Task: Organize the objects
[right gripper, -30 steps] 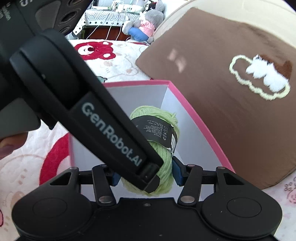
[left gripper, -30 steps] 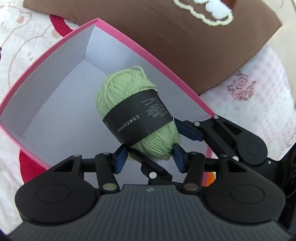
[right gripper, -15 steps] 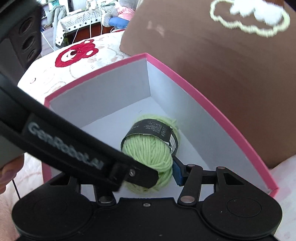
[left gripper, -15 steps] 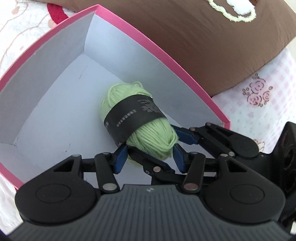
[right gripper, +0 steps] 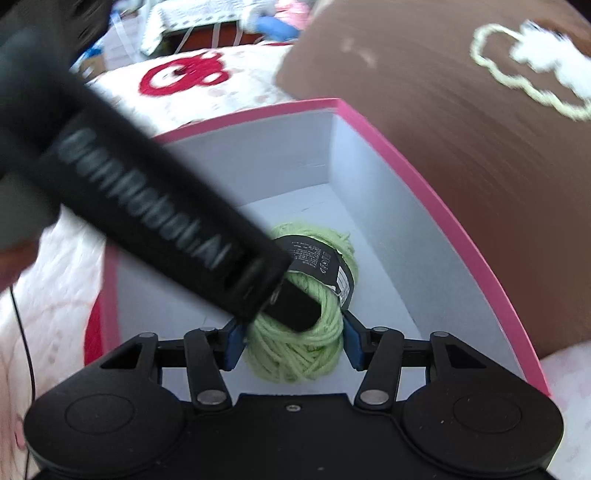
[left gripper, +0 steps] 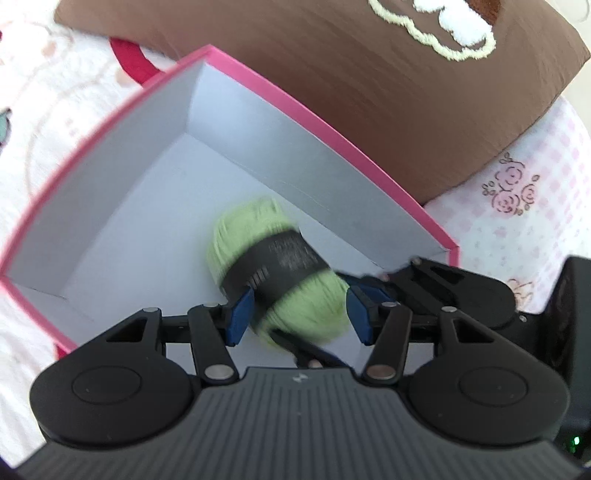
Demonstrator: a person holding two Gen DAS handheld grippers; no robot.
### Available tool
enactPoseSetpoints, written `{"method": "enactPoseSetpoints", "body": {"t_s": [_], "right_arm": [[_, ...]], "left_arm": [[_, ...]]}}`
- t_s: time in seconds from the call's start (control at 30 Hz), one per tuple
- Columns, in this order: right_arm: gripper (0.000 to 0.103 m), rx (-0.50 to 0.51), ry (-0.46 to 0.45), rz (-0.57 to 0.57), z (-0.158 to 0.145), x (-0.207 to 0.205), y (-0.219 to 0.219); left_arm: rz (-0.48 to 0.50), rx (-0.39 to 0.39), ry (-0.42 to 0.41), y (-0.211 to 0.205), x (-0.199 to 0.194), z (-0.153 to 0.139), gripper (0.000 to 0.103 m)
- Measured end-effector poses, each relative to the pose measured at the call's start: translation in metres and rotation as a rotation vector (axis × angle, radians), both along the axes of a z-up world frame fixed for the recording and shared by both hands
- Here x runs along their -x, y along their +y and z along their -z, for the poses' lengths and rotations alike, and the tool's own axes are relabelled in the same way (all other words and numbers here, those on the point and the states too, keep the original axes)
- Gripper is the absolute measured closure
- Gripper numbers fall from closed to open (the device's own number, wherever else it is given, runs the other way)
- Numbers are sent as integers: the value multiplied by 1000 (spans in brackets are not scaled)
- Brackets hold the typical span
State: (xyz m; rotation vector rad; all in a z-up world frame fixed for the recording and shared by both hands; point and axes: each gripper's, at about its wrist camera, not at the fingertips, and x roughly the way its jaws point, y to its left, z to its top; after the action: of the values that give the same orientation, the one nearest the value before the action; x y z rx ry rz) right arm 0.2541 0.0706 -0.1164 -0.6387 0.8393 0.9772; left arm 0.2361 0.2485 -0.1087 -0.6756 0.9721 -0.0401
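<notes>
While tilted down, both grippers (left gripper: 299,314) (right gripper: 291,338) clasp yarn (right gripper: 295,354).

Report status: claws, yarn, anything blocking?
Left claw, right claw both shut on green yarn ball. Ball down inside pink box. Claws cross at the ball, crowding each other.

This was a home bedroom: a white quilted bedspread (right gripper: 236,81) printed with red bears lay beneath a large brown fabric cushion (right gripper: 461,147) embroidered with a cream cloud, and soft toys (right gripper: 277,22) sat blurred beyond that cushion.
</notes>
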Motion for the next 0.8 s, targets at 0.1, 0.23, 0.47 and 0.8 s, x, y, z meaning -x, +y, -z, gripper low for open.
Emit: {"method": "enactPoseSetpoints", "body": {"t_s": [0.1, 0.23, 0.47, 0.8], "right_arm": [[45, 50, -35, -42, 1, 8, 2], [41, 62, -67, 22, 0, 6, -1], [24, 0, -82, 168, -9, 9, -17], [48, 62, 75, 260, -2, 4, -18]], "left_arm": [[-21, 17, -14, 6, 4, 0, 50], [-65, 25, -48, 7, 5, -2, 54], [-93, -105, -64, 0, 1, -1, 55], [-60, -122, -104, -5, -3, 3, 55]]}}
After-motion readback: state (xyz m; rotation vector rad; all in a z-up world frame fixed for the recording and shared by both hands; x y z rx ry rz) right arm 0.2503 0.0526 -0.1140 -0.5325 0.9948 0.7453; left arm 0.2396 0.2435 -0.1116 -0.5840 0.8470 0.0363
